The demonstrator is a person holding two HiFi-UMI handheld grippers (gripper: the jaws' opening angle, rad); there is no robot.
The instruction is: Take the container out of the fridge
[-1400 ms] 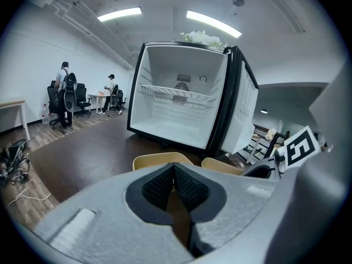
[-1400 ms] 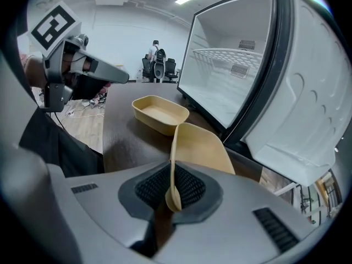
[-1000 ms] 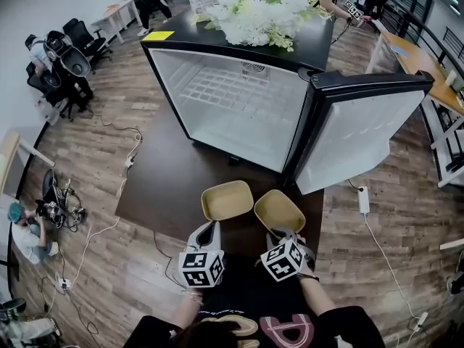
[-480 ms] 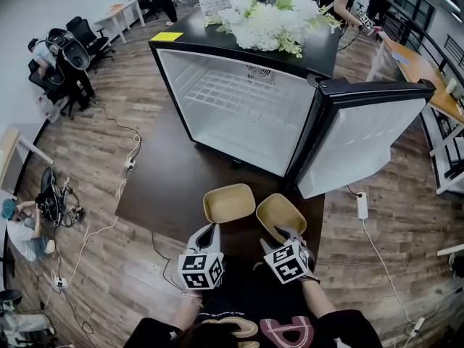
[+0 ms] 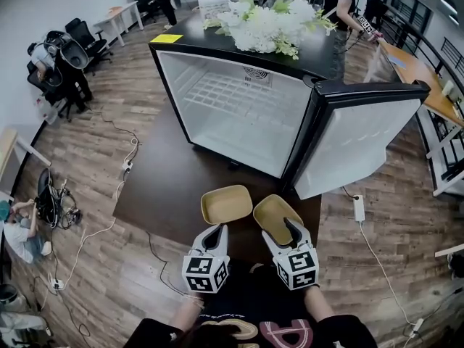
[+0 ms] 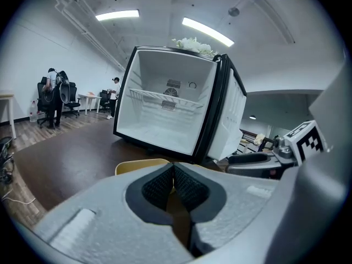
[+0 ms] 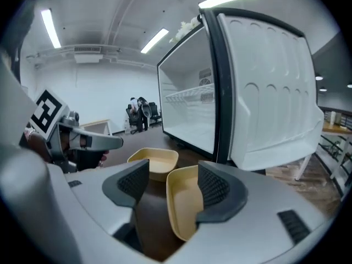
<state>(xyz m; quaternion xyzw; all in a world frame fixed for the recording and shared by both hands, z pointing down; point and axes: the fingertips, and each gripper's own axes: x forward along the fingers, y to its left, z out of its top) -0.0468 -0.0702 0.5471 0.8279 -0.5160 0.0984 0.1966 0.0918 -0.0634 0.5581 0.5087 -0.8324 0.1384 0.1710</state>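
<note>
My right gripper (image 7: 173, 186) has just been opening its jaws, now wide, with the rim of the right container (image 7: 184, 208) between them, ungripped; my left gripper (image 6: 173, 183) is closed tight, the left container (image 5: 226, 204) just beyond it; both containers sit on the dark table (image 5: 174, 187) before the open fridge (image 5: 239, 107).

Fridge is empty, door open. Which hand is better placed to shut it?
Right, probably. The right gripper has just been opening its jaws, the right container loose between them, and the door hangs on its side. The left gripper is shut.
</note>
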